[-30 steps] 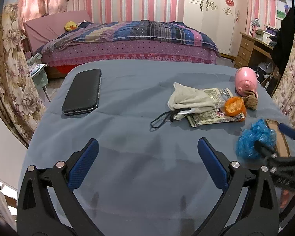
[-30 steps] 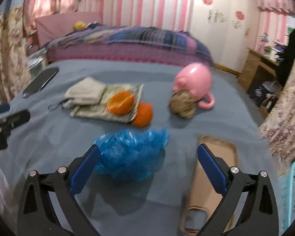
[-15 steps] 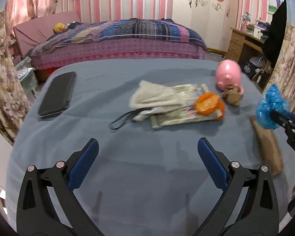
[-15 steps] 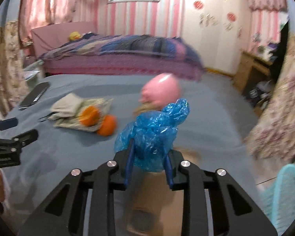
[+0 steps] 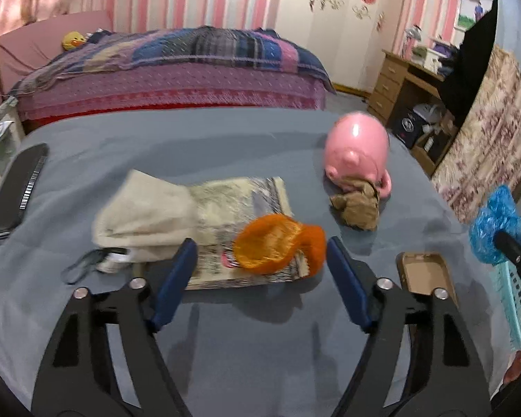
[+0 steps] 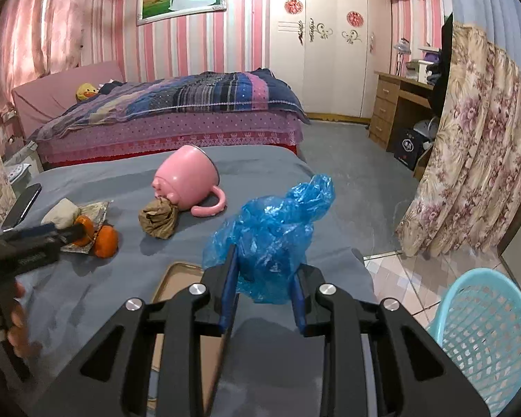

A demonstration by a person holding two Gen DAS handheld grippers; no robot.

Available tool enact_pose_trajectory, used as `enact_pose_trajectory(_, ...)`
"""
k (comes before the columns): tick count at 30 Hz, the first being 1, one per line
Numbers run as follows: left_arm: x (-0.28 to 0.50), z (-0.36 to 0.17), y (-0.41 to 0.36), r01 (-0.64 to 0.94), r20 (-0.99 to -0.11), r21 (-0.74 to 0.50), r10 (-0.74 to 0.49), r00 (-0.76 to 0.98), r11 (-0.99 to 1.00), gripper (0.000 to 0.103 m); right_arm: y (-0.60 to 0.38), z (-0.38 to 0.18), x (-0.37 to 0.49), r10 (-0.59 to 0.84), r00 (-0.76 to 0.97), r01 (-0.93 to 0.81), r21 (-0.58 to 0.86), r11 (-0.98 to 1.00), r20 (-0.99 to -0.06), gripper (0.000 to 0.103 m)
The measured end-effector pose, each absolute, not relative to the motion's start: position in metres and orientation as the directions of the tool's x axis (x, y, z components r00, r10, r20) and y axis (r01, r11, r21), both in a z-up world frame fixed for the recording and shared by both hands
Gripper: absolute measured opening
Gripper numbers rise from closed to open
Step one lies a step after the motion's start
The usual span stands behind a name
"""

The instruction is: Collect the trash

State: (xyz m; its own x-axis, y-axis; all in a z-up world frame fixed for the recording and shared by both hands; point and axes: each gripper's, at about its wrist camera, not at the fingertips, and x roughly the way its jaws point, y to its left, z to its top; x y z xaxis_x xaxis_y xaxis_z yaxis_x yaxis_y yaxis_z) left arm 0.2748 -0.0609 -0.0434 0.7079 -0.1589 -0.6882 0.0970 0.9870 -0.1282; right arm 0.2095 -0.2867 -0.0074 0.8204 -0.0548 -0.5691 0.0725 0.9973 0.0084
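Observation:
My right gripper [image 6: 263, 279] is shut on a crumpled blue plastic bag [image 6: 271, 226] and holds it above the table's right edge; the bag also shows in the left wrist view [image 5: 496, 229]. A light blue mesh basket [image 6: 482, 340] stands on the floor at lower right. My left gripper [image 5: 258, 260] is open, its fingers either side of orange peels [image 5: 278, 246] lying on a printed paper [image 5: 239, 201]. A crumpled brown paper ball [image 5: 357, 205] lies against a tipped pink pig mug [image 5: 357, 149].
A grey-covered table [image 5: 225, 330] holds a beige cloth [image 5: 146, 212], a black strap [image 5: 83, 264], a dark phone [image 5: 17, 191] at left and a brown phone case [image 5: 427, 274] at right. A bed stands behind. Floral curtain at right.
My right gripper has closed on the blue bag, lifted it and carried it right toward the basket. My left gripper has moved forward to the orange peels.

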Motion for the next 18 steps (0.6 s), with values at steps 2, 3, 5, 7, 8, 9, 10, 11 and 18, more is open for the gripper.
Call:
enact_pose_trajectory(2, 0.280, -0.049, -0.069, 0.104, -0.696, -0.103, -0.147, 0.703, 0.989, 0.067, -0.286, -0.009, 0.212, -0.049, 0.817, 0.066, 0.009, 0.998, -0.574, 0.028)
enact_pose_trajectory(3, 0.281, -0.051, -0.072, 0.109, -0.701, -0.091, -0.141, 0.699, 0.990, 0.062, -0.285, -0.011, 0.213, -0.046, 0.816, 0.061, 0.006, 0.998, -0.577, 0.028)
enact_pose_trajectory(5, 0.285, -0.056, -0.073, 0.126, -0.717, -0.089, -0.152, 0.681, 0.988, 0.046, -0.282, -0.014, 0.215, -0.038, 0.811, 0.048, 0.002, 0.999, -0.584, 0.028)
enact_pose_trajectory(7, 0.284, -0.054, -0.070, 0.129, -0.711, -0.106, -0.166, 0.683, 0.986, 0.042, -0.280, -0.016, 0.215, -0.031, 0.810, 0.042, 0.004, 0.999, -0.585, 0.028)
enact_pose_trajectory(8, 0.283, -0.052, -0.069, 0.132, -0.708, -0.110, -0.171, 0.685, 0.985, 0.037, -0.280, -0.017, 0.215, -0.030, 0.811, 0.042, 0.006, 0.999, -0.585, 0.028)
enact_pose_trajectory(9, 0.281, -0.049, -0.067, 0.133, -0.704, -0.106, -0.169, 0.690, 0.985, 0.037, -0.280, -0.016, 0.215, -0.029, 0.812, 0.042, 0.008, 0.999, -0.583, 0.028)
enact_pose_trajectory(10, 0.278, -0.046, -0.065, 0.130, -0.698, -0.099, -0.162, 0.698, 0.987, 0.037, -0.280, -0.016, 0.214, -0.027, 0.813, 0.041, 0.011, 0.999, -0.581, 0.028)
enact_pose_trajectory(11, 0.275, -0.043, -0.065, 0.128, -0.693, -0.093, -0.156, 0.704, 0.987, 0.036, -0.278, -0.015, 0.213, -0.027, 0.814, 0.041, 0.011, 0.999, -0.580, 0.028)
enact_pose_trajectory(18, 0.253, -0.023, -0.058, 0.109, -0.668, -0.068, -0.126, 0.734, 0.992, 0.035, -0.275, -0.016, 0.210, -0.018, 0.816, 0.033, 0.015, 0.999, -0.578, 0.028)
